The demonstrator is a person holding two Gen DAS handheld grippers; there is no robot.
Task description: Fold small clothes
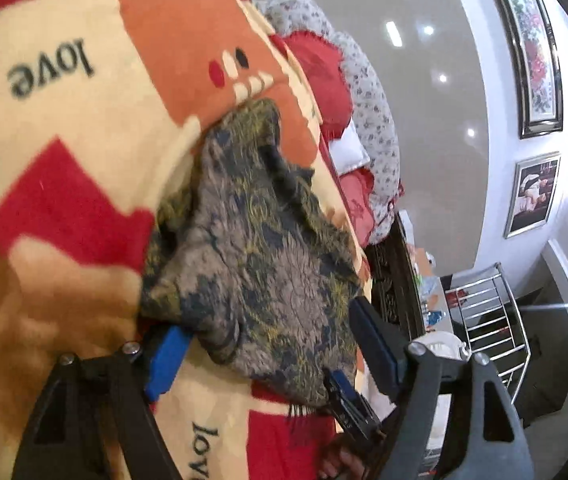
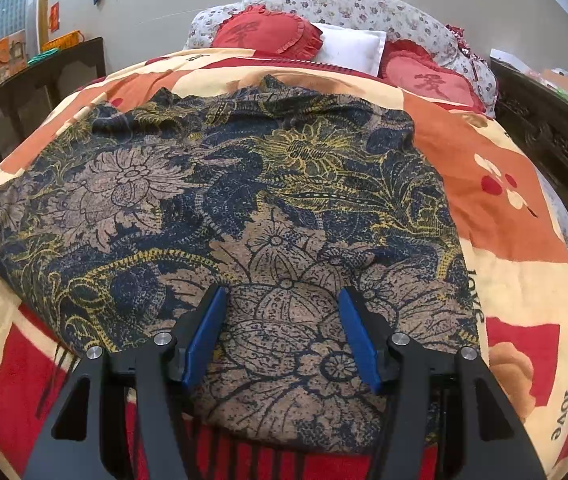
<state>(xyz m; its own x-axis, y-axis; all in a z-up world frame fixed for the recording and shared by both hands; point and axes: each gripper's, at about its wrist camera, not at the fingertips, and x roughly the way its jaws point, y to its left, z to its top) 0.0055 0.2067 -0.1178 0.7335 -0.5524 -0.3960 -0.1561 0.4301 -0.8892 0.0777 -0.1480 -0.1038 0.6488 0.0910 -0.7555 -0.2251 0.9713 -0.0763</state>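
Right, the floral cloth [image 2: 220,208] lies spread on the blanket [image 2: 515,216], a dark blue, tan and yellow print. In the right wrist view it runs wider than deep, long axis side to side across the bed, far edge rumpled toward the pillows, near edge fringed and hanging toward the camera.

The right gripper [image 2: 282,334] sits low over the near middle of it, blue pads parted, fabric between them but neither pad visibly pinching. The left gripper [image 1: 268,354] comes in at the cloth's end with the view rolled over, jaws spread wide around a bunched corner, unclenched; one blue pad lies half under the fabric.

Outward: the blanket is cream, red and orange, printed "love". Beyond it, two red heart cushions [image 2: 268,34], a white pillow [image 2: 351,48] and a flowered headboard [image 2: 363,4]. A dark carved side table [image 2: 551,140] stands at the right, and framed pictures [image 1: 531,52] hang on the white wall.
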